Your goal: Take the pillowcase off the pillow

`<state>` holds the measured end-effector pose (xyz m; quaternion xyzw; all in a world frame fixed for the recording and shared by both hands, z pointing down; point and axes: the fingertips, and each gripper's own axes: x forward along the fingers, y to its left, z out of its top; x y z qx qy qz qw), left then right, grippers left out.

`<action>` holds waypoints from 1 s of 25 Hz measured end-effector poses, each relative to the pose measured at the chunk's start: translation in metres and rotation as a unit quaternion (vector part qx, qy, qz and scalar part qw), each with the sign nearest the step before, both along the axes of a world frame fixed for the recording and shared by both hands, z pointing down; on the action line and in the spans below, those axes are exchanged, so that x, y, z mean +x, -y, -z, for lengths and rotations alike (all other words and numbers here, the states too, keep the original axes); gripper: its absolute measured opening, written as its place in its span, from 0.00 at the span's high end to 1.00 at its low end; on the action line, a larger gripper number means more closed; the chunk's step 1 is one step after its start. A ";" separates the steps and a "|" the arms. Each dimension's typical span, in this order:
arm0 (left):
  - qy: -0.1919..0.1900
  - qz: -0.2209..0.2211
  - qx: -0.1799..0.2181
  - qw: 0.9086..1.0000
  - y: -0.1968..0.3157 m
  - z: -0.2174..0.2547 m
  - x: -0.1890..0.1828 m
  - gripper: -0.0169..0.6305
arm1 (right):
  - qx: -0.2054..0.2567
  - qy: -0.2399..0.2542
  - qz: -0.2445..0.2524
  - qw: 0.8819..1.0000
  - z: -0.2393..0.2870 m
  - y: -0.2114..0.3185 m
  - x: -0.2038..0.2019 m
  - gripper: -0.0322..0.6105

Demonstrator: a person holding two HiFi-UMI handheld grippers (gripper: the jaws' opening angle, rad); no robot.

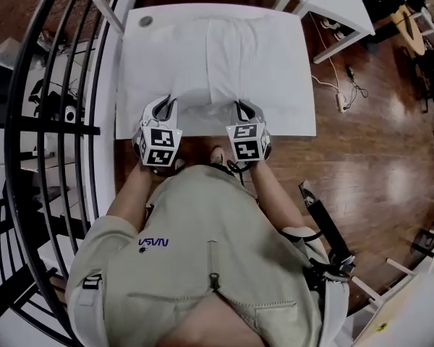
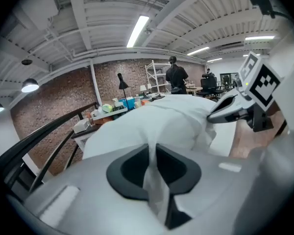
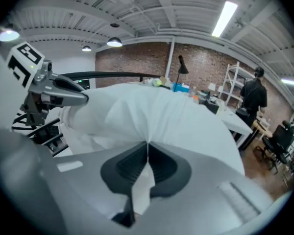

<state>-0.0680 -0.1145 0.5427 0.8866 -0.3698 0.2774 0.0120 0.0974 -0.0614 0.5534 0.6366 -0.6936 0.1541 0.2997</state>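
Both tongs are closed on cloth. The left tongs [image 1: 165,101] pinch a fold of the white pillowcase [image 1: 202,63] between their dark pads, and the right tongs [image 1: 242,107] do the same a little further right in the head view. Each gripper view shows the fabric bunched into the closed gap and fanning out beyond it. The two grips sit side by side on the near edge of the pillowcase, at lower centre of the cloth. Judging by this, that edge is the open end, and holding it at two points should let the person spread it and draw the cover back off the filling. The pillow itself is covered, showing only as a plump bulge toward the upper right of the white worktop [image 1: 134,85]. The pillowcase lies flat across the middle of that surface and nothing appears pulled free yet. Around it are a reddish wooden floor [image 1: 376,165], a black railing [image 1: 50,121] along the left of the frame, a brick wall [image 2: 49,106], strip lights [image 2: 137,31] under a ribbed ceiling, and a person [image 2: 175,77] standing far off by some shelves [image 2: 154,77].
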 end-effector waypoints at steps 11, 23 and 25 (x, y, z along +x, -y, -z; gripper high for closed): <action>-0.022 0.032 -0.014 0.999 0.028 0.017 -0.041 0.94 | -0.020 -0.025 -0.102 0.994 -0.010 -0.034 0.086 0.94; -0.035 0.038 -0.077 0.996 0.004 -0.049 -0.033 0.91 | -0.078 0.020 -0.106 0.991 -0.063 -0.051 0.080 0.93; -0.050 0.035 -0.068 0.996 -0.001 -0.034 -0.032 0.86 | -0.080 0.060 -0.097 0.990 -0.056 -0.055 0.073 0.91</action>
